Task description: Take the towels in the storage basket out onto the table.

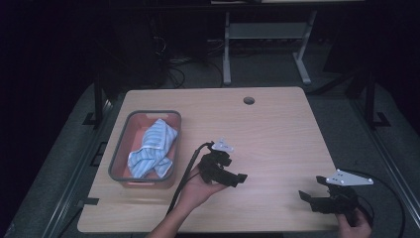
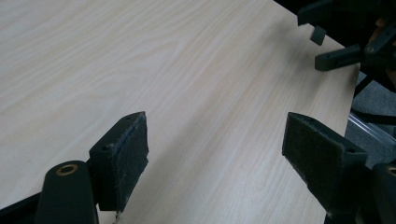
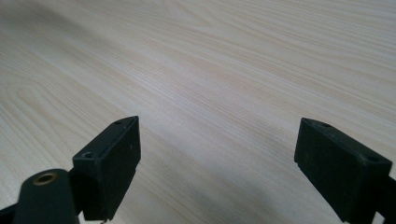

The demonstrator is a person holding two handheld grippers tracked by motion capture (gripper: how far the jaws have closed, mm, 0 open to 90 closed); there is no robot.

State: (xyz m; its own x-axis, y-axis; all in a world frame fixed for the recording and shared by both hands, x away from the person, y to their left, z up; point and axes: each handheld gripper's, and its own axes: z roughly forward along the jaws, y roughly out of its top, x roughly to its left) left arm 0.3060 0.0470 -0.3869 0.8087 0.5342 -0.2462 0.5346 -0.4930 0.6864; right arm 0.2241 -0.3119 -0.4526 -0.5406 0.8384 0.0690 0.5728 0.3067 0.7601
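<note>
A blue-and-white striped cloth [image 1: 153, 148] lies crumpled in a grey-rimmed bin [image 1: 119, 148] on the left of the wooden table [image 1: 277, 134]. A hand holds my left gripper [image 1: 236, 179] over the table's front middle, to the right of the bin. It points right, and in the left gripper view its jaws [image 2: 217, 126] stand open over bare wood. My right gripper [image 1: 312, 188] is at the front right corner and points left. Its jaws [image 3: 219, 126] are open too, with nothing between them. The right gripper [image 2: 336, 46] also appears far off in the left gripper view.
A round cable hole [image 1: 249, 100] sits near the table's far edge. Black cables trail off the front edge from both grippers. Beyond the table stands a white desk frame [image 1: 262, 44] on a dark floor.
</note>
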